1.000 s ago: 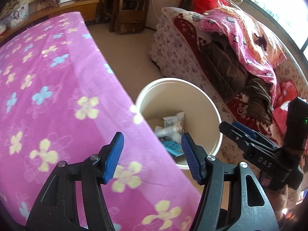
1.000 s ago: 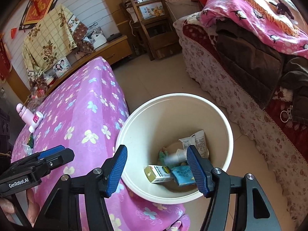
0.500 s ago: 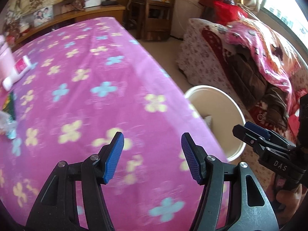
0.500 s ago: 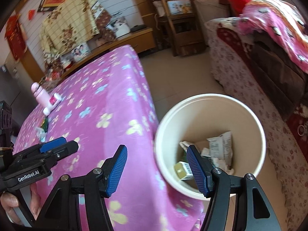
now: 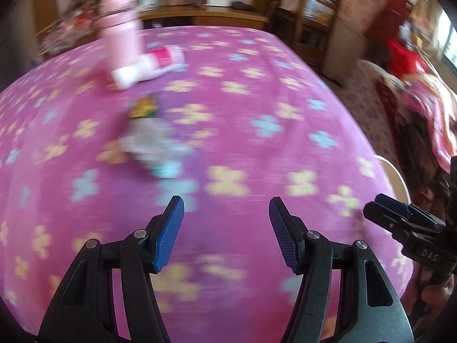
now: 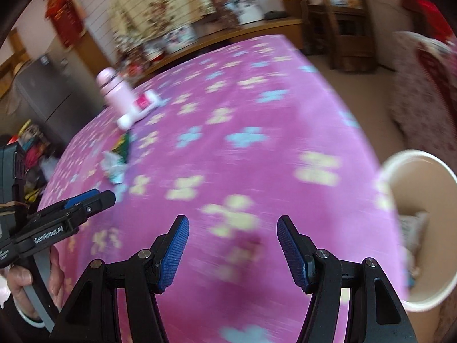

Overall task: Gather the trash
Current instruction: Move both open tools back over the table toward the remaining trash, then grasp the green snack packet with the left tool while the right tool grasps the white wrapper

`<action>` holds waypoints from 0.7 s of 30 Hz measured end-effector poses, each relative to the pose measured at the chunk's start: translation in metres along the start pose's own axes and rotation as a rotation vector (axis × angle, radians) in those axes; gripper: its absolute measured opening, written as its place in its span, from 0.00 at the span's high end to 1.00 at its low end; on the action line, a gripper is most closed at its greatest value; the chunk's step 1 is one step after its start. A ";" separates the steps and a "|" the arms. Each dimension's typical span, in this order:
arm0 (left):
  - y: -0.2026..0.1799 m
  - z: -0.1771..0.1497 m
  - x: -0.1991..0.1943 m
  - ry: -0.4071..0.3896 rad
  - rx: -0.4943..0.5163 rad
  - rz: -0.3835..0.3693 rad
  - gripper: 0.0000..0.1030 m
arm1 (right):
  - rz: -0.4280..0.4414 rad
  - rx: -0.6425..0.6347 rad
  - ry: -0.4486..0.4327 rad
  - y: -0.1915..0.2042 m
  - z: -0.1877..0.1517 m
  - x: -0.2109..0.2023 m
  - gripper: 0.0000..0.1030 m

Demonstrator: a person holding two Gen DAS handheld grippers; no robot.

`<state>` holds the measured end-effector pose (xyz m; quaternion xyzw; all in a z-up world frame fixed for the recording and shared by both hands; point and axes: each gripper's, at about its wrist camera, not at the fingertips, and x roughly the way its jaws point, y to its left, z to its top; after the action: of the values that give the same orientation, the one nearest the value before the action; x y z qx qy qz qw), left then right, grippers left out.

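Note:
Both views are motion-blurred. My left gripper [image 5: 226, 208] hangs open and empty over the pink flowered tablecloth [image 5: 257, 100]. Ahead of it lies a crumpled clear wrapper with a light-blue part [image 5: 151, 145], and a small green-yellow packet [image 5: 142, 108] just beyond. My right gripper [image 6: 232, 227] is open and empty over the cloth too. In its view the wrapper [image 6: 113, 167] and packet [image 6: 123, 146] lie far left, and the cream trash bucket [image 6: 445, 280], with wrappers inside, stands at the right beside the table. Each gripper shows in the other's view, the right gripper [image 5: 384, 204] and the left gripper [image 6: 95, 197].
A pink bottle [image 5: 121, 40] stands at the table's far side with a white-and-pink tube [image 5: 148, 67] lying beside it. A sofa with blankets [image 5: 422, 114] runs along the right. A wooden shelf unit [image 6: 342, 23] and a low cabinet [image 5: 205, 17] stand behind the table.
Both grippers swung left, away from over the bucket and onto the table. The bucket slid to the right edge of each view; the bottle, tube and litter came into view. Jaw gaps look unchanged.

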<state>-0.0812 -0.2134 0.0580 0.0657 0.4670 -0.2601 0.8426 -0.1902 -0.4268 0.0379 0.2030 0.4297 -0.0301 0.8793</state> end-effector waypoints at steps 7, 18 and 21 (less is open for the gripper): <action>0.102 0.009 -0.012 -0.017 -0.138 0.084 0.41 | 0.127 -0.137 0.029 0.090 0.027 0.060 0.35; 0.163 0.027 -0.001 -0.025 -0.290 0.040 0.41 | 0.186 -0.257 0.075 0.166 0.061 0.137 0.55; 0.156 0.036 0.010 -0.024 -0.297 0.007 0.41 | 0.216 -0.208 0.089 0.155 0.061 0.137 0.79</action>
<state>0.0280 -0.0960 0.0493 -0.0613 0.4899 -0.1860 0.8495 -0.0231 -0.2916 0.0177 0.1569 0.4449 0.1182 0.8738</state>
